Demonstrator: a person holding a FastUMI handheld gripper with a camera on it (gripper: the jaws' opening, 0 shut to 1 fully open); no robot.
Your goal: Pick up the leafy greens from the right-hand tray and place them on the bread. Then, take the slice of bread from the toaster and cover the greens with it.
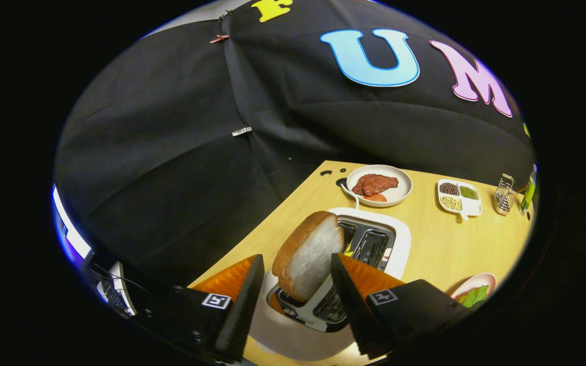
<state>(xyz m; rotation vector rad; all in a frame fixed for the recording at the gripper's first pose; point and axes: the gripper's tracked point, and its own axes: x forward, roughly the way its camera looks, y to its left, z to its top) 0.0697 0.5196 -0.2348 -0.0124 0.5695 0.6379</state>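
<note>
The claw [297, 277] stands spread wide, its two wedge-shaped fingers flanking a slice of bread [307, 256] without clearly pressing on it; a gap shows on the left side, and on the right the finger edge sits just beside the crumb, so whether it touches cannot be told. The slice is thick, with a rounded brown crust and a pale, spongy cut face, and it leans tilted out of the near slot of the toaster [379, 239]. The toaster is a smooth white, rounded-cornered box with two long dark slots lined with metal grilles; a white cord runs from its far end.

It sits on a pale wood-grain counter [440, 244]. Beyond the toaster lies a round, shallow cream plate [400, 192] bearing a flat, reddish-brown piece of meat and an orange-red slice. Near it, to the right, is a small white divided dish [471, 206] with three compartments of dark, green and pale grains. Further right stands a little wire rack [504, 194].

Beside the right finger, a pinkish round tray [486, 278] holds the leafy greens [473, 296], crinkled and bright green, well apart from the bread.
</note>
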